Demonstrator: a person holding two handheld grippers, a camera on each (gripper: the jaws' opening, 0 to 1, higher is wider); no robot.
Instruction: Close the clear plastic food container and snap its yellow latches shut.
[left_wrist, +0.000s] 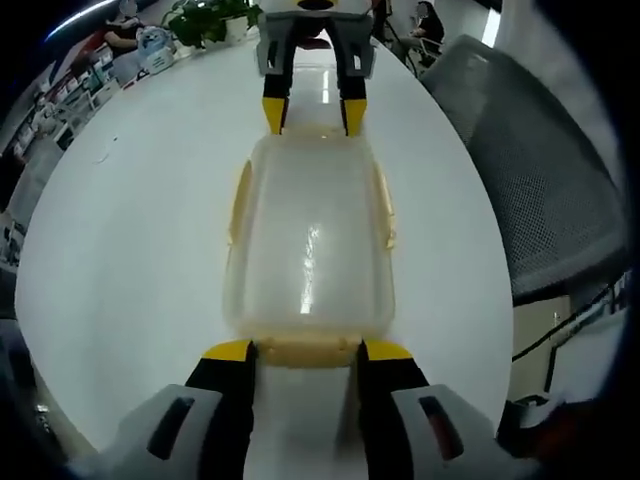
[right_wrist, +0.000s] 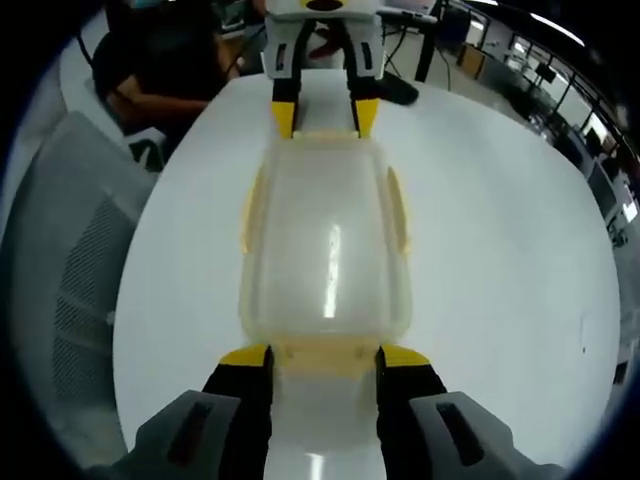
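**Two grippers set at opposite ends of a lidded container**

Two views were taken along the same container (left_wrist: 310, 240), which lay on a white table (left_wrist: 130, 250) with its lid on and was seen lengthwise from each end. Yellow latches were seen along both long sides (left_wrist: 240, 200) and at the short ends. In the left gripper view, the left gripper (left_wrist: 305, 352) was placed at the near end, its yellow-tipped jaws spread apart on either side of the end latch (left_wrist: 305, 350); whether the tips touched the container could not be told. The right gripper (left_wrist: 313, 115) was seen at the far end, jaws likewise apart. In the right gripper view the arrangement was mirrored: the right gripper (right_wrist: 322, 358) stood open astride the near latch (right_wrist: 325, 352), and the left gripper (right_wrist: 325, 118) flanked the far end. A grey mesh chair (left_wrist: 540, 180) was seen beside the table, and a plant (left_wrist: 205, 20) stood at its far edge.
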